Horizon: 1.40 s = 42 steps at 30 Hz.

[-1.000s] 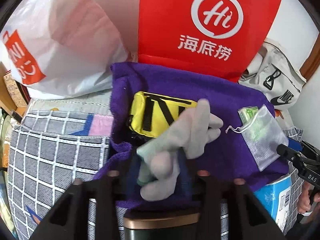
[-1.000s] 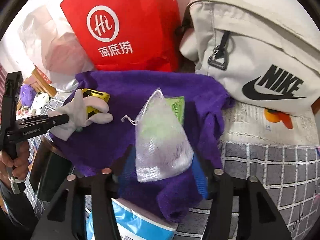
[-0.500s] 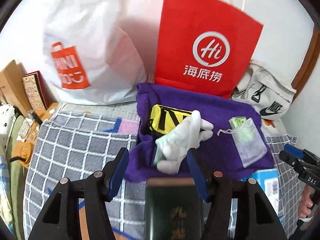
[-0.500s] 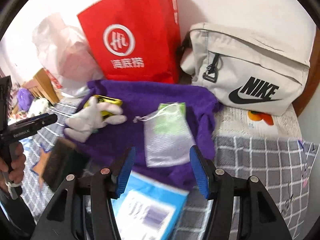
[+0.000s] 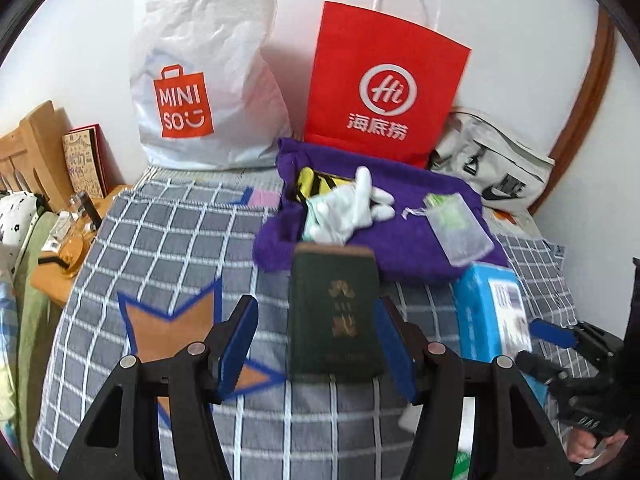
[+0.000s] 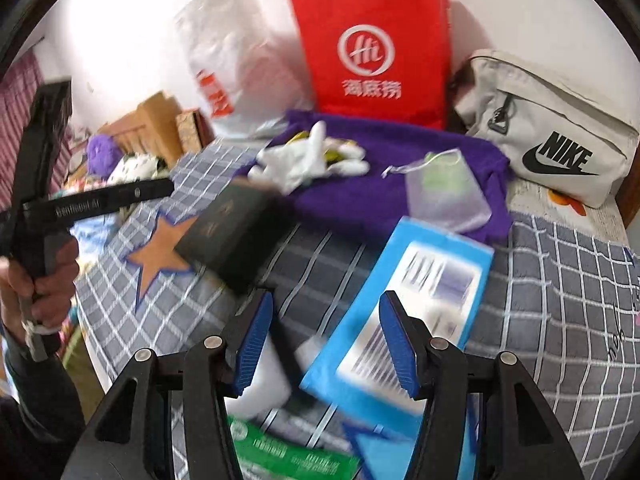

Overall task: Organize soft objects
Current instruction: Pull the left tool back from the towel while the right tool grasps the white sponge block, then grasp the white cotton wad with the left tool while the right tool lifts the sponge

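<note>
A purple towel (image 5: 400, 248) (image 6: 380, 204) lies spread on the checked bed in front of the bags. On it rest a white glove (image 5: 352, 208) (image 6: 308, 160), a yellow pouch (image 5: 312, 182) half under the glove, and a mesh drawstring pouch (image 5: 456, 228) (image 6: 444, 192) with something green inside. My left gripper (image 5: 316, 344) hangs open above the bed, well short of the towel, with nothing in it. My right gripper (image 6: 326, 344) is open too, hovering empty over a blue package (image 6: 404, 300).
A dark green book (image 5: 334, 312) (image 6: 236, 236) lies on the bed cover just before the towel. A red paper bag (image 5: 380, 88), a white plastic bag (image 5: 204, 80) and a grey Nike bag (image 6: 552, 132) line the wall. A green packet (image 6: 280, 456) lies near. Wooden furniture (image 5: 36, 148) stands left.
Both grippers have drawn back and up from the towel. The glove and the mesh pouch, earlier between the fingers, now lie on the towel farther away. The book and blue package have come into view.
</note>
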### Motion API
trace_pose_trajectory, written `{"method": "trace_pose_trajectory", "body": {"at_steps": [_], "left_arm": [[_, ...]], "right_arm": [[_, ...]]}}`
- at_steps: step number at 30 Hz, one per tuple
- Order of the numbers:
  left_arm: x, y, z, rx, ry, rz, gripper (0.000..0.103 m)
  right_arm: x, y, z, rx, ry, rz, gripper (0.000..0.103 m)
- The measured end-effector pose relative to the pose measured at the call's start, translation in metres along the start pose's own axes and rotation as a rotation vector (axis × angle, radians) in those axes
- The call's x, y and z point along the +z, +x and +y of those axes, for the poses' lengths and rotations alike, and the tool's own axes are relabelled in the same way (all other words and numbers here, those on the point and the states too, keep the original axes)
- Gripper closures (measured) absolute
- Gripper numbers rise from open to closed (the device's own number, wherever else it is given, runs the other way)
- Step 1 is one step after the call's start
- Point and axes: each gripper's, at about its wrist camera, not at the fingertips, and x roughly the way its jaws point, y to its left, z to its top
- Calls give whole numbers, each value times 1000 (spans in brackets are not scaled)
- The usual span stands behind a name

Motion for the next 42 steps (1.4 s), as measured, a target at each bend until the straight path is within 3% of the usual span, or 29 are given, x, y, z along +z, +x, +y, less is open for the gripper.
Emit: {"method": "trace_pose_trajectory", "body": {"at_steps": [4, 6, 8, 11, 19, 20, 21, 29, 42], "left_arm": [[-23, -13, 0, 10, 3, -1, 45], [-32, -16, 2, 4, -1, 0, 45], [-42, -19, 6, -1, -7, 5, 45], [-53, -22, 10, -2, -9, 6, 45], [-76, -23, 20, 1, -23, 16, 45], [-77, -23, 20, 2, -25, 17, 45], [-78, -24, 21, 2, -27, 17, 45], [-84, -24, 14, -1, -16, 28, 45], [-96, 12, -37, -35, 33, 117, 45]], "right_arm": [[-19, -5, 27, 41, -87, -4, 44], [-25, -5, 38, 36, -127, -15, 29], [-32, -4, 48, 34, -160, -21, 26], [-39, 4, 62, 28, -208, -13, 25], [-54, 36, 82, -115, -324, 33, 26], [-54, 38, 81, -127, -323, 43, 36], [-55, 40, 80, -127, -315, 55, 53], [-59, 5, 59, 44, -174, -2, 52], [-84, -60, -34, -97, 51, -145, 52]]}}
